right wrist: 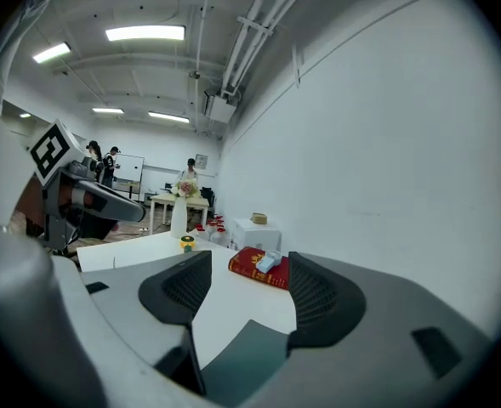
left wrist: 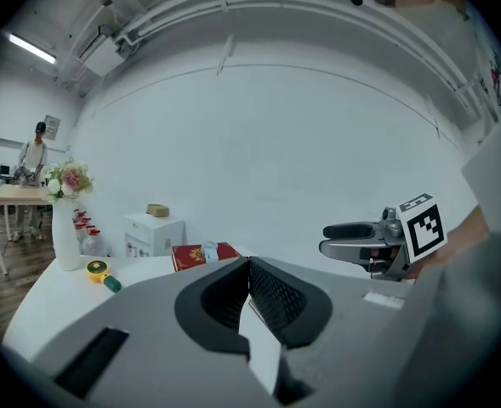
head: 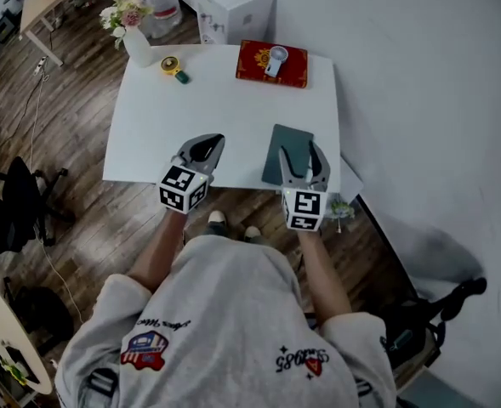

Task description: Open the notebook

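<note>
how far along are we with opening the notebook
Done: nothing yet. The notebook lies closed and flat near the table's front right edge.
In hand: the right tongs are open over its near end, gripping nothing. The left tongs are shut and empty, off to its left.
Left: catch the cover's edge and swing it open.

White table (head: 224,109) bears flower vase (head: 137,44), small yellow object (head: 173,67), red book (head: 259,66) and dark notebook (head: 277,147).
</note>
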{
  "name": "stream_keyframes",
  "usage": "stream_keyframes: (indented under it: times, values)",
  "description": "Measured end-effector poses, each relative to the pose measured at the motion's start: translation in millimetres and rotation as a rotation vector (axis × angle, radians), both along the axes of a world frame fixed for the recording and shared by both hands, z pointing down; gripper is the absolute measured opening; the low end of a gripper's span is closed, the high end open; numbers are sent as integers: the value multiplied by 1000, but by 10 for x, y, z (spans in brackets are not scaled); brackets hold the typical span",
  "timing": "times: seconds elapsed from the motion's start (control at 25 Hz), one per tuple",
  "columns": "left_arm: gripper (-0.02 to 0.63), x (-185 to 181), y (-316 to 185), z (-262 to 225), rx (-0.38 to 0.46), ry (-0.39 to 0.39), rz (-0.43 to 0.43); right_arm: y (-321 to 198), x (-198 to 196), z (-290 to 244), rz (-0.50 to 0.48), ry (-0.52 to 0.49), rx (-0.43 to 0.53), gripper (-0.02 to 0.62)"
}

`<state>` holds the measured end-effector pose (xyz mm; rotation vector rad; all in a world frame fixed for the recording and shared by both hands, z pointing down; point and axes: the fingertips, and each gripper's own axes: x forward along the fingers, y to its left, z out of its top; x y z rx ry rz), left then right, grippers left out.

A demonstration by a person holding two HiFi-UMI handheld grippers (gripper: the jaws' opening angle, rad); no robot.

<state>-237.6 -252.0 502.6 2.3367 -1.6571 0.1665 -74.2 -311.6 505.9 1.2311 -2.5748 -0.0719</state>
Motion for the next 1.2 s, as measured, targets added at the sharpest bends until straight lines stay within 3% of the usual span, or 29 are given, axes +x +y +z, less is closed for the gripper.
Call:
stream_keyframes:
  times: [0.24,0.48,0.72,0.92,1.2]
  values:
    - [4,-190,-191,123,-10,19,77,-32,-49,330,76,85,-30,265]
    - [5,-283,-351,304,-44,46,109,-48,2,904,78,239,-107,262]
    - [4,-329,-446,431,-64,49,108,42,7,1512,11,368,-191,258]
    - [5,-437,-356,548,-88,44,86,226,-21,1919,-83,512,-194,252]
    - [5,-627,-179,671,-116,38,43,446,59,2346,-142,640,-216,241]
